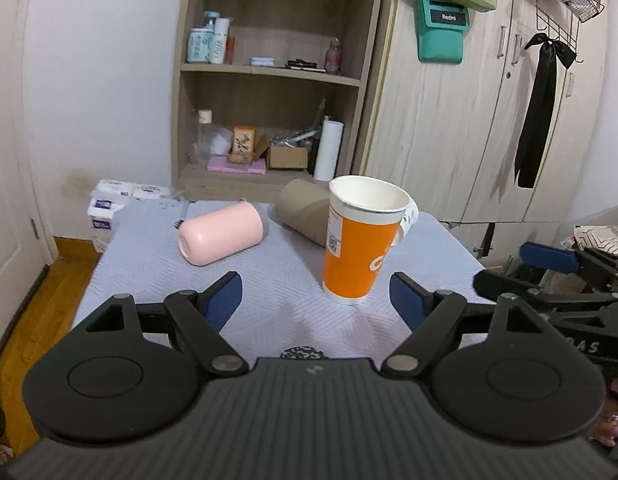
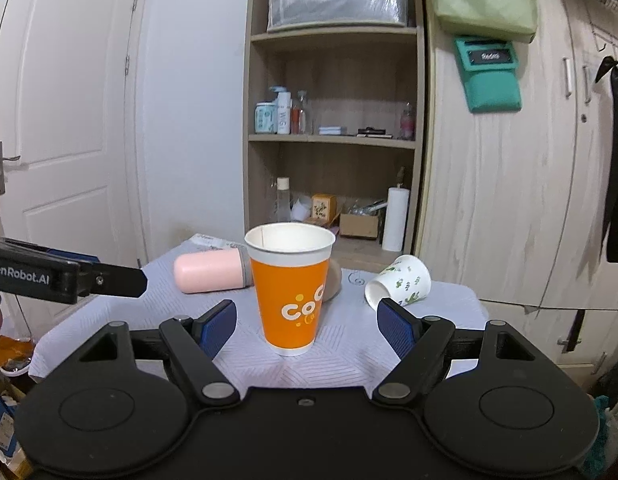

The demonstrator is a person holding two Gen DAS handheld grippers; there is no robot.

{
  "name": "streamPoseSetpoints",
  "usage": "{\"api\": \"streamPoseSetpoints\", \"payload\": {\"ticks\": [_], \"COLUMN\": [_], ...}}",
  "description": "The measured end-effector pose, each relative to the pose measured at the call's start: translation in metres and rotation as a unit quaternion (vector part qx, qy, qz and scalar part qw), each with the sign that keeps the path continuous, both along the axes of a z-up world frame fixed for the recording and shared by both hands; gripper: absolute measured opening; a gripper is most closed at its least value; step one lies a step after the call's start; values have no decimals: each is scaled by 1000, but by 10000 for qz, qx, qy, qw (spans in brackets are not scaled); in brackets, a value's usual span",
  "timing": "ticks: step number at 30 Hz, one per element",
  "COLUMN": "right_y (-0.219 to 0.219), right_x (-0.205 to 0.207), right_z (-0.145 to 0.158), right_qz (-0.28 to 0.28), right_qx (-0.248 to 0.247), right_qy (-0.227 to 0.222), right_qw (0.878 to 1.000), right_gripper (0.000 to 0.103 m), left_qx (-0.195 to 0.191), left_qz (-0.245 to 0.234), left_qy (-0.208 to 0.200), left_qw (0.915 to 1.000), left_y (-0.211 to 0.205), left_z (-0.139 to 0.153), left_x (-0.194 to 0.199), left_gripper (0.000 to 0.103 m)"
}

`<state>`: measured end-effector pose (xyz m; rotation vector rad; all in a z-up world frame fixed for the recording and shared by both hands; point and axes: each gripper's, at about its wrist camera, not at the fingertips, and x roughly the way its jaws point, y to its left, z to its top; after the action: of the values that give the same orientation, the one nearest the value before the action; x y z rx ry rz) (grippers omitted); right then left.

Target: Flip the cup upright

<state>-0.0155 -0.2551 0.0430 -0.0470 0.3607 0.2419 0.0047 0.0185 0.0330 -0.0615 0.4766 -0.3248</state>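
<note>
An orange paper cup stands upright on the grey-white tablecloth, mouth up; it also shows in the right wrist view. My left gripper is open and empty, just short of the cup. My right gripper is open and empty, its jaws on either side of the cup's base and not touching it. A pink cup lies on its side at the back left. A brown cup lies behind the orange one. A white cactus-print cup lies on its side at the right.
The table's edges fall away left and right. A wooden shelf unit and a wardrobe stand behind it. Tissue packs lie on the floor at the left. A white door is at the far left.
</note>
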Motion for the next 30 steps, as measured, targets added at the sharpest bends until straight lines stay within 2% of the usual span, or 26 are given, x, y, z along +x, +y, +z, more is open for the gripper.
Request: {"api": "streamPoseSetpoints", "payload": {"ticks": [3, 7, 11, 12, 15, 22, 26, 30], "right_y": [1, 2, 4, 5, 4, -1, -2, 1], "right_x": [-9, -16, -21, -22, -25, -23, -23, -25], "right_z": [4, 6, 6, 6, 7, 8, 7, 7], "right_qz": [-99, -286, -318, -325, -368, -697, -726, -770], "right_qx": [-48, -129, -120, -127, -23, 145, 172, 85], "right_qy": [-13, -55, -51, -61, -178, 10, 68, 77], "right_qw": [9999, 9995, 9994, 9994, 9992, 9975, 9972, 9970], "right_gripper": [84, 84, 84, 86, 103, 103, 103, 103], "left_qx": [-10, 172, 156, 167, 167, 128, 127, 283], "left_qz": [144, 373, 400, 409, 449, 579, 694, 777], "left_qy": [-70, -240, -254, -259, -298, -309, -250, -262], "left_qw": [9999, 9989, 9988, 9987, 9984, 9978, 9972, 9962], "left_y": [4, 7, 10, 11, 11, 14, 17, 16], "left_z": [2, 4, 6, 6, 6, 8, 7, 6], "left_x": [-9, -21, -27, -28, -32, -34, -34, -34], "left_gripper": [81, 81, 85, 86, 93, 103, 103, 103]}}
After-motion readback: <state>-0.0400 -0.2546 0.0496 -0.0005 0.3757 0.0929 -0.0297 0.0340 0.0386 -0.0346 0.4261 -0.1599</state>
